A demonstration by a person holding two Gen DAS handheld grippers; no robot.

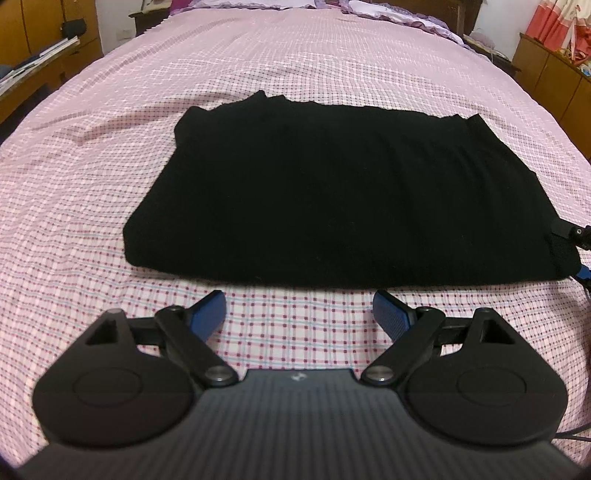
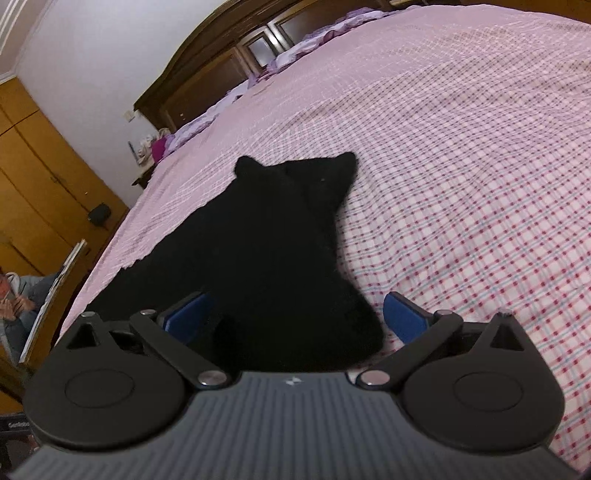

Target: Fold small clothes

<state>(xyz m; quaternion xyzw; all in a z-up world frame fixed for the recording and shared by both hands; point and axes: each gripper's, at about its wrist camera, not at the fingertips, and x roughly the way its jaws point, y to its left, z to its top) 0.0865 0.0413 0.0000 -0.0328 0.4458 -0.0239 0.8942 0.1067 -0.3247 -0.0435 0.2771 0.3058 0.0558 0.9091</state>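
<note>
Your black knit garment (image 1: 332, 199) lies flat mid-frame on the pink checked bedsheet (image 1: 295, 66), spread for folding. Your left gripper (image 1: 298, 312) waits below its near edge, jaws wide; your right gripper (image 2: 295, 317) straddles a corner, jaws wide, likely ready to pinch.

Bedroom centred on a wide bed (image 1: 295, 66) under a pink checked sheet (image 2: 480, 166). Behind it, dark wooden headboard (image 2: 207, 74), lilac ruffled pillows (image 1: 388, 11) and white walls (image 2: 92, 55). Flanking it, orange-brown wooden wardrobes (image 2: 33, 177) and cabinets (image 1: 554, 77); beyond its far corner, coral curtain (image 1: 554, 22).
</note>
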